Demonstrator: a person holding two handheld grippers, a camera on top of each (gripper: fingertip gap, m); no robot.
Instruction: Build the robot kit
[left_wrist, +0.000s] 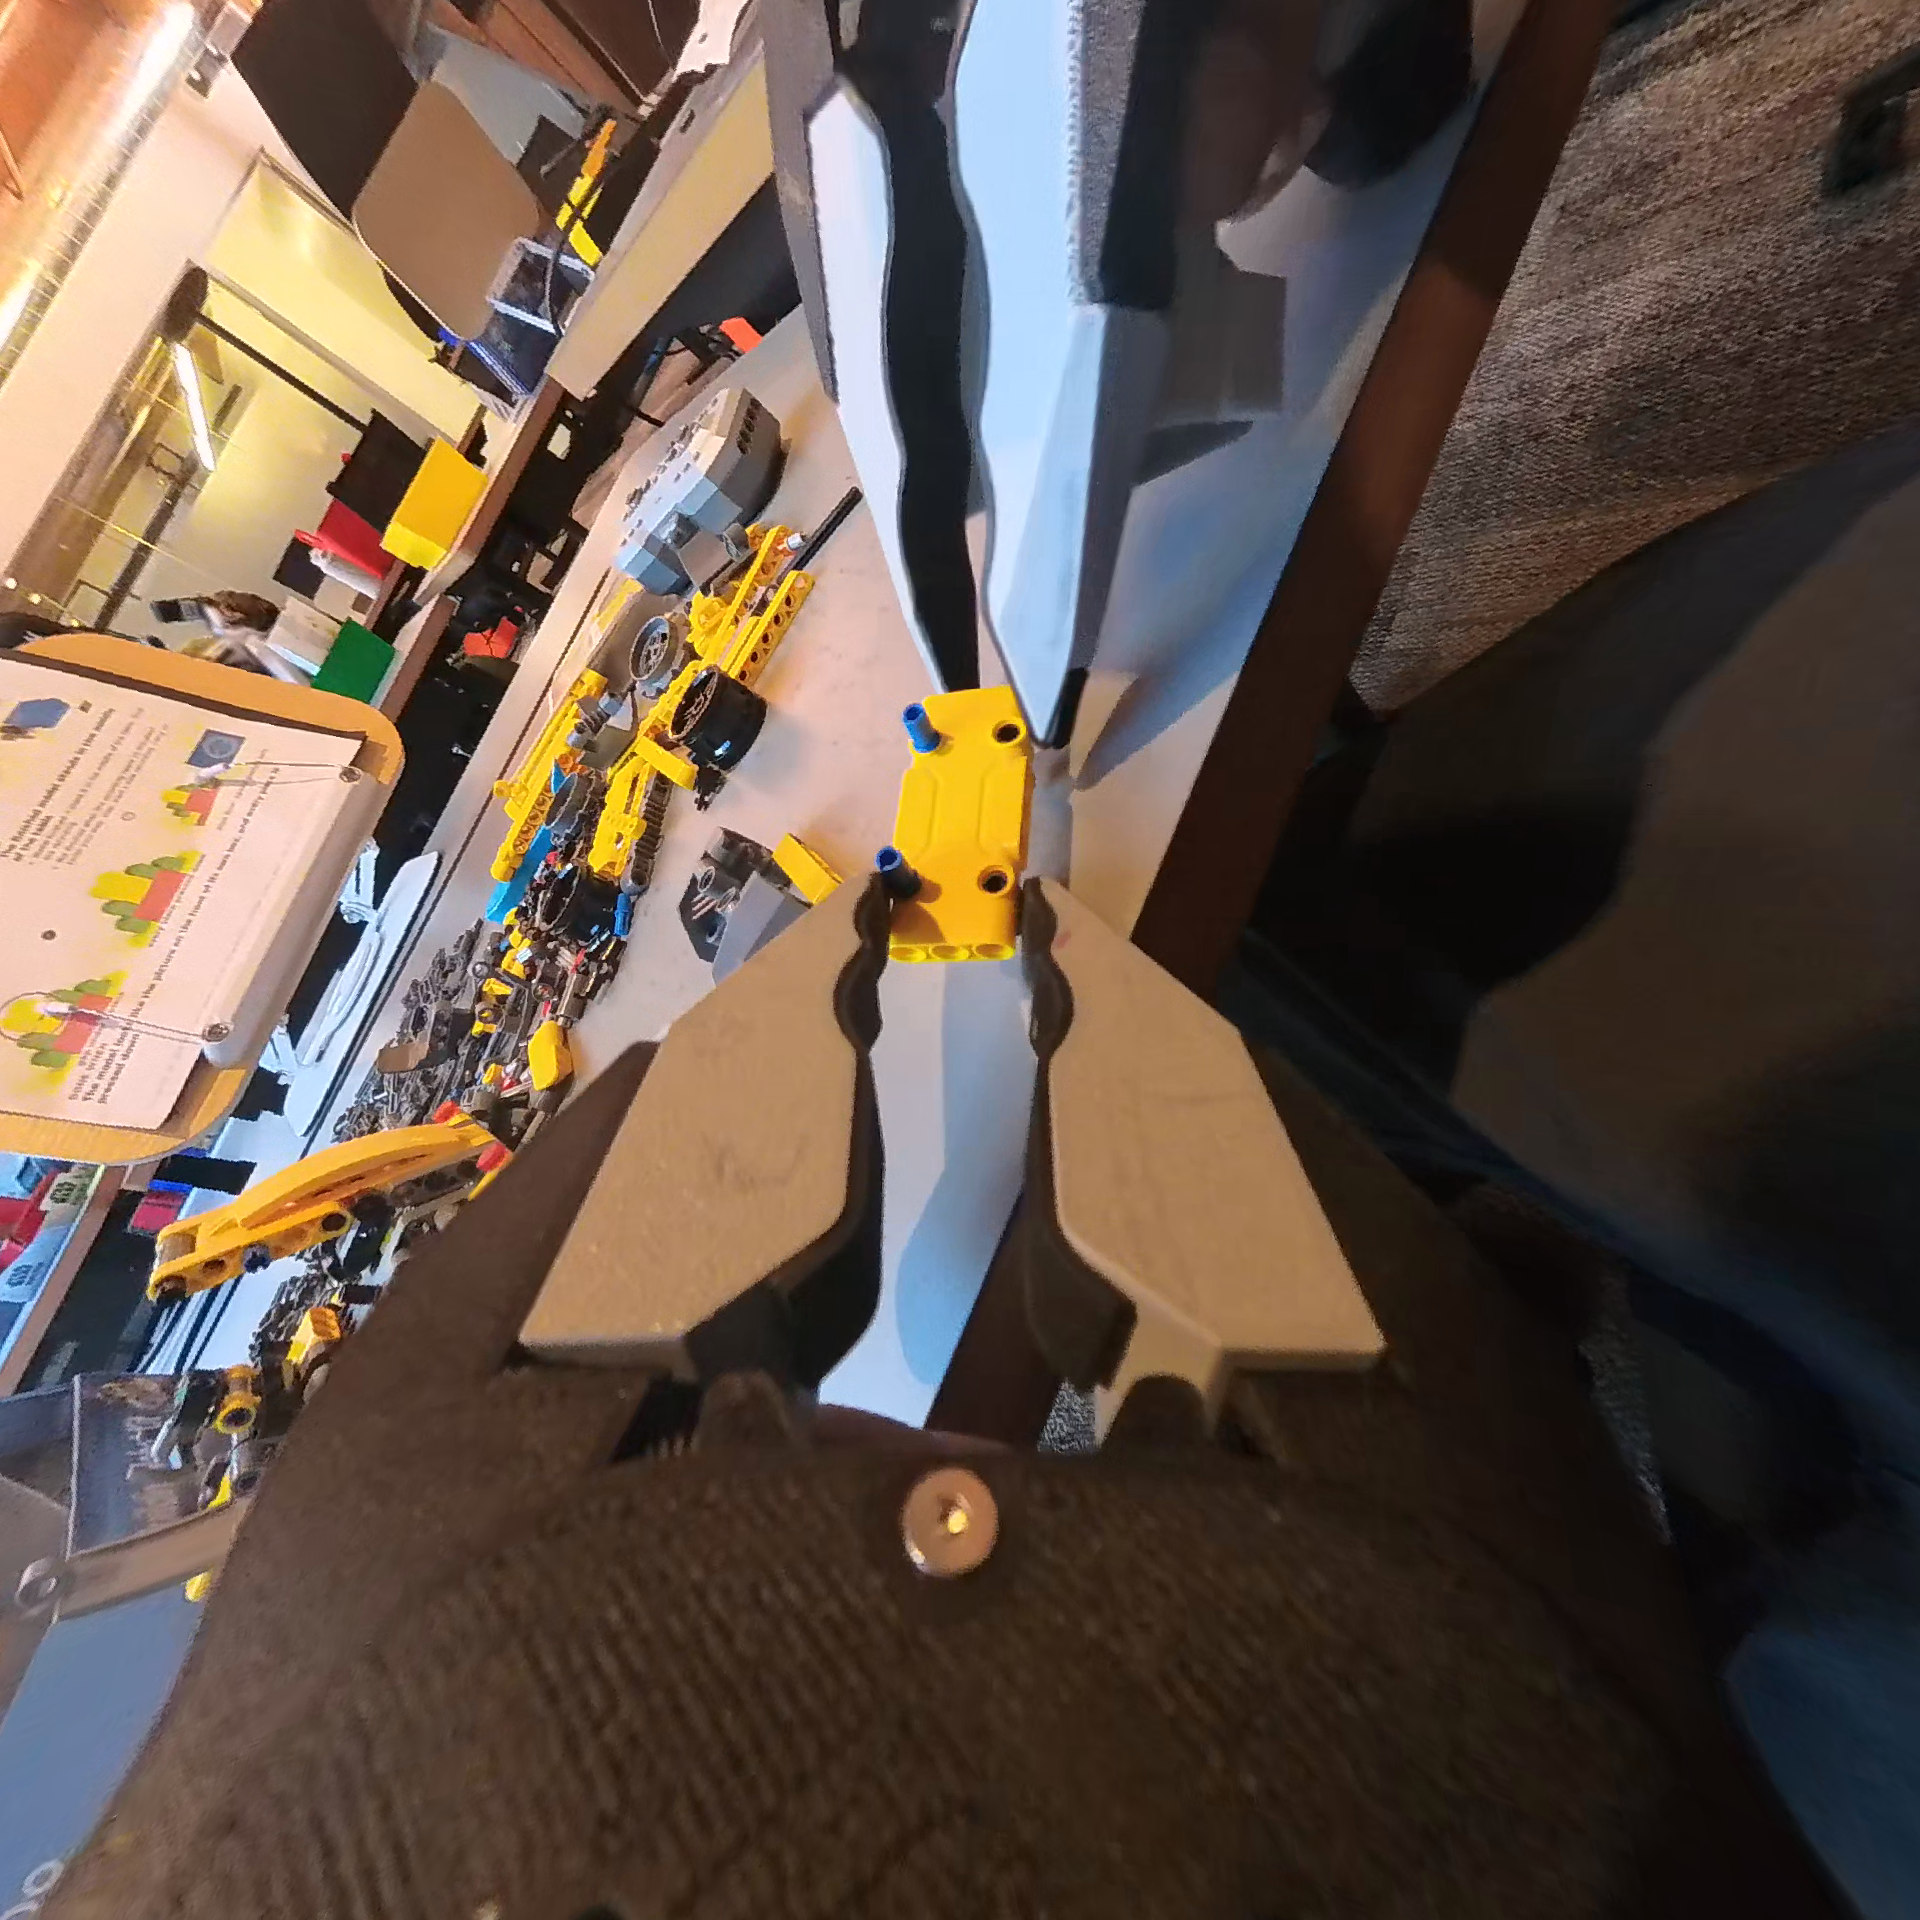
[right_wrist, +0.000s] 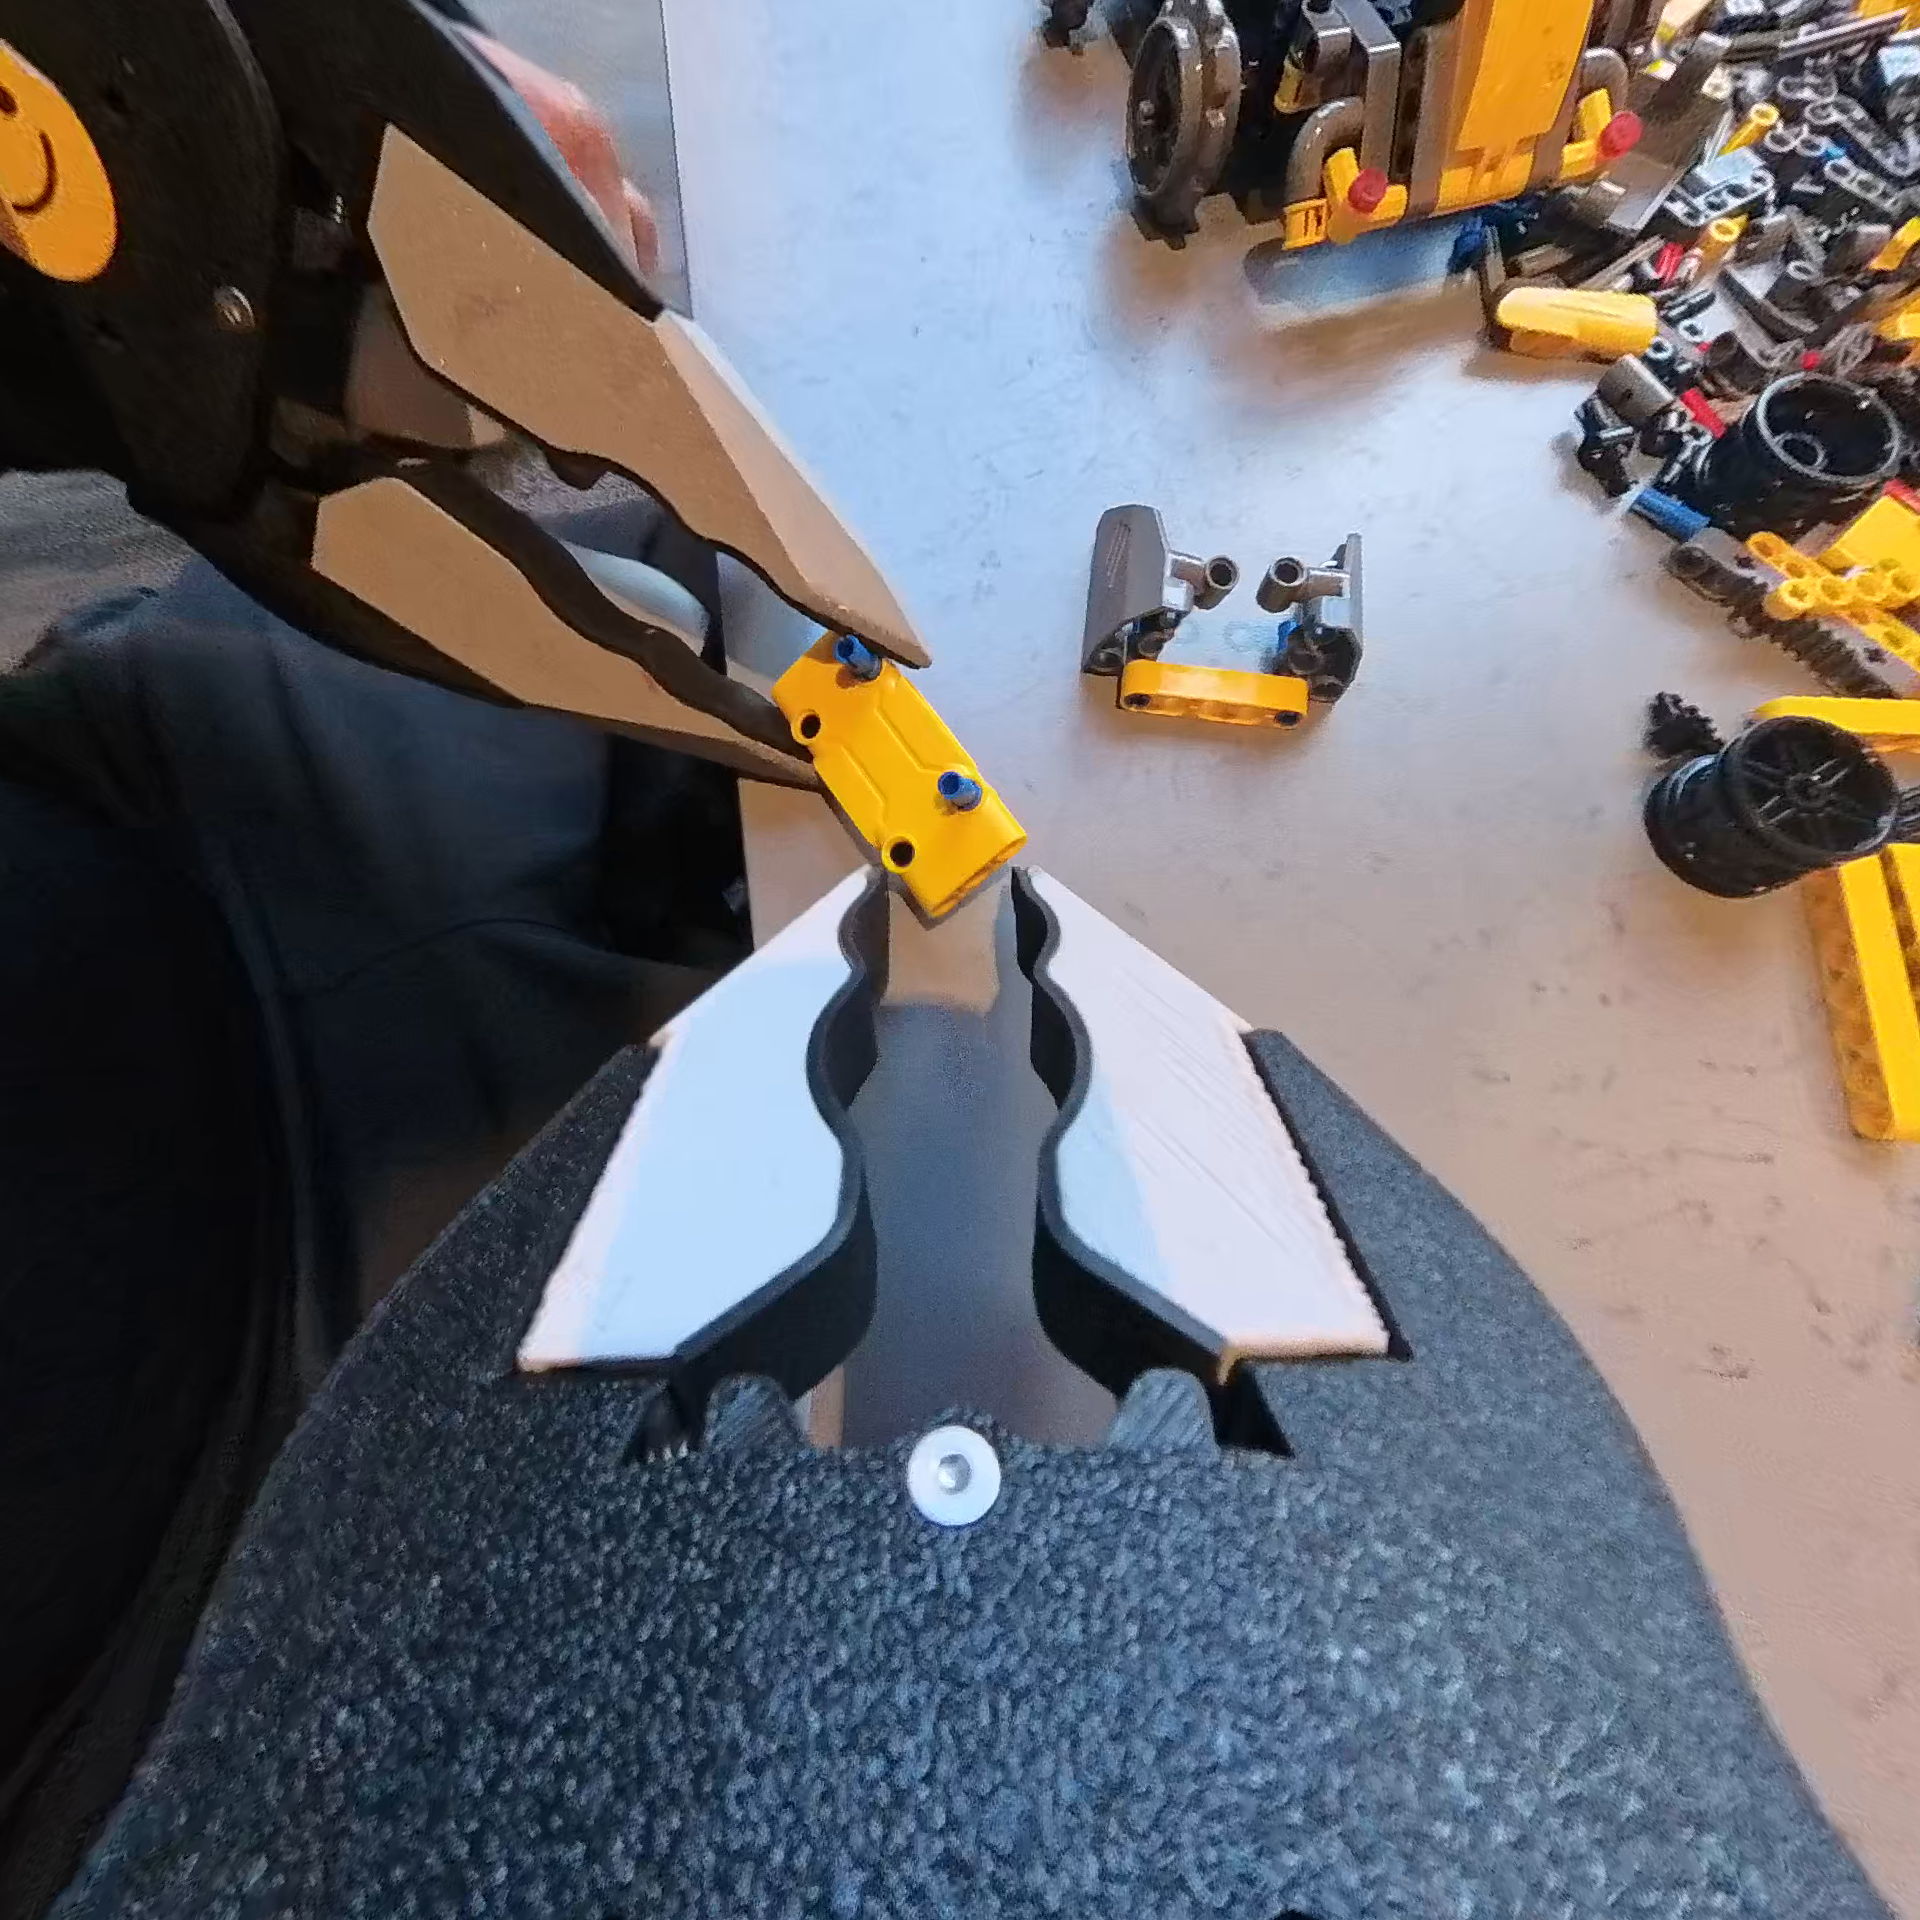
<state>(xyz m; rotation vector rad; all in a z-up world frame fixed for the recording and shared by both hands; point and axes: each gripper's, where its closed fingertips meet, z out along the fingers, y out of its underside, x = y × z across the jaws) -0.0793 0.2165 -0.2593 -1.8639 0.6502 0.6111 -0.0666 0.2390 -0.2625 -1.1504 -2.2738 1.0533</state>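
Note:
A small yellow building panel (left_wrist: 961, 821) with two blue pins is held between both grippers, just above the grey table (right_wrist: 1299, 1039) near its edge. My left gripper (left_wrist: 956, 904) is shut on the panel's near end, one fingertip right by a blue pin. In the right wrist view the left gripper (right_wrist: 868, 722) reaches in from the upper left onto the panel (right_wrist: 894, 769). My right gripper (right_wrist: 951, 883) has its fingertips closed on the panel's opposite end. In the left wrist view it comes down from above (left_wrist: 1003, 707).
A small grey and yellow sub-assembly (right_wrist: 1216, 634) lies to the right of the panel. A partly built yellow vehicle (right_wrist: 1382, 114), black wheels (right_wrist: 1766, 800) and a pile of loose pieces (left_wrist: 499, 997) lie farther off. A printed sheet on a board (left_wrist: 156, 862) stands at the left. The tips of both grippers are at nearly the same place.

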